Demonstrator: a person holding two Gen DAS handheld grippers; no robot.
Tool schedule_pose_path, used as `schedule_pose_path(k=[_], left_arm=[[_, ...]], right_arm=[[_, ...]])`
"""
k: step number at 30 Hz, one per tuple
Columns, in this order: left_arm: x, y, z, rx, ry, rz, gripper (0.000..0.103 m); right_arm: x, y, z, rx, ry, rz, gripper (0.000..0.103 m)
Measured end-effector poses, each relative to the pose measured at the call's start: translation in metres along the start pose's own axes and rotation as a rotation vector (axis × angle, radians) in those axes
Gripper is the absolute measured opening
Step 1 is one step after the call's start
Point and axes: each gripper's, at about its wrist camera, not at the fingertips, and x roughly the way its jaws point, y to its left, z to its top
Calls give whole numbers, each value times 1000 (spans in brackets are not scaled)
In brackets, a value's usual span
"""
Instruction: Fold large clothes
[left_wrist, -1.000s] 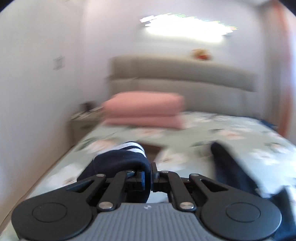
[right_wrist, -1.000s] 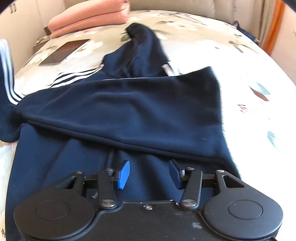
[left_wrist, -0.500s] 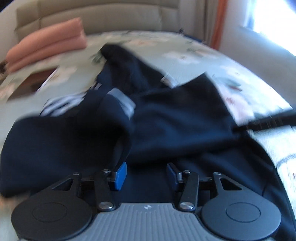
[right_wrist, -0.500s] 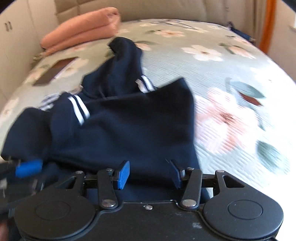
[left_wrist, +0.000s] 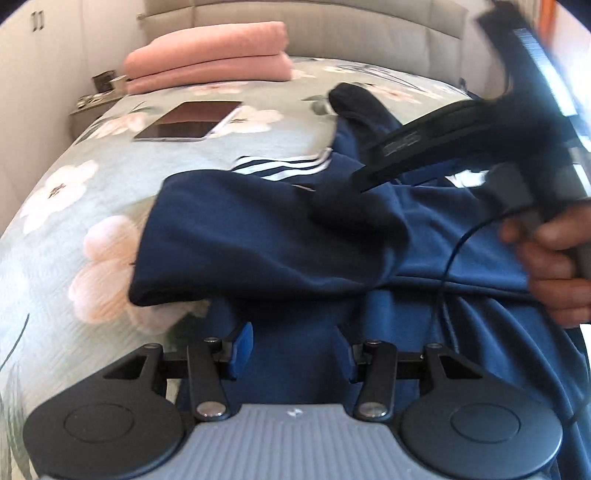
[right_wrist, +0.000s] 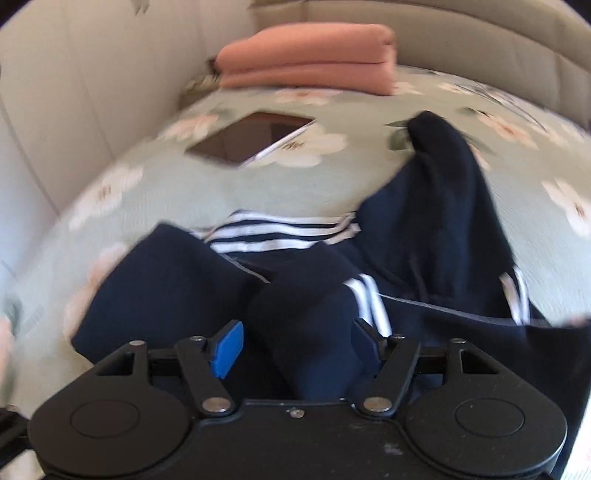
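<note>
navy hoodie (right_wrist: 436, 206) on bed (right_wrist: 280, 184) — both grippers' jaws apart, w/ right gripper (right_wrist: 297, 345) just widened

Bed with floral green cover (left_wrist: 110, 177) ahead of tongs, beige padded headboard (left_wrist: 332, 26) beyond, white cupboards (left_wrist: 55, 55) far left, daylight bright.

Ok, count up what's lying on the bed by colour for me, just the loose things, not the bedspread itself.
Navy with white stripes: 1, the navy garment spread across the bed.
Pink: 1, the folded pink blanket near the headboard.
Dark glass with a pale edge: 1, the tablet lying flat.
Total: 3
</note>
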Motion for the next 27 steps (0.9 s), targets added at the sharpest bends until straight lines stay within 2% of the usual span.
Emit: schedule_pose_path(k=[3,5,7,9,12,16,18,21,23,24,25,26,27], left_arm=[[-1,8,-1,-16,-2,25,50],[-2,10,-1,-14,-8,49,51],[-2,10,-3,-9,-16,69,51],[-2,10,-3,-2,-20,80,50],[-5,4,-1,30,-34,114,50],[-10,-14,9,122,-93,157,50],[-12,-20,16,124,-118,134,50],[-10,-26,27,99,-144,79,50],[-4,-29,33,87,-146,54,50],[0,-30,36,85,-146,41,50],[5,-32,39,82,-146,30,50],[12,-33,41,81,-138,18,50],[21,-34,43,81,-119,6,50]], right_arm=[[33,21,2,-93,80,-116,78],[53,30,-1,-142,123,-163,77],[55,30,-6,-148,100,-179,60],[44,23,-8,-109,60,-175,17],[10,1,-10,-25,-39,-198,14],[-52,-45,-18,85,-175,-275,14],[-85,-72,-25,156,-234,-322,14],[-123,-105,-41,217,-299,-454,14],[-133,-125,-55,237,-298,-503,17],[-130,-136,-61,251,-259,-469,26],[-119,-148,-69,274,-191,-414,31],[-104,-160,-80,305,-106,-380,63],[-91,-171,-92,341,-30,-400,74]])
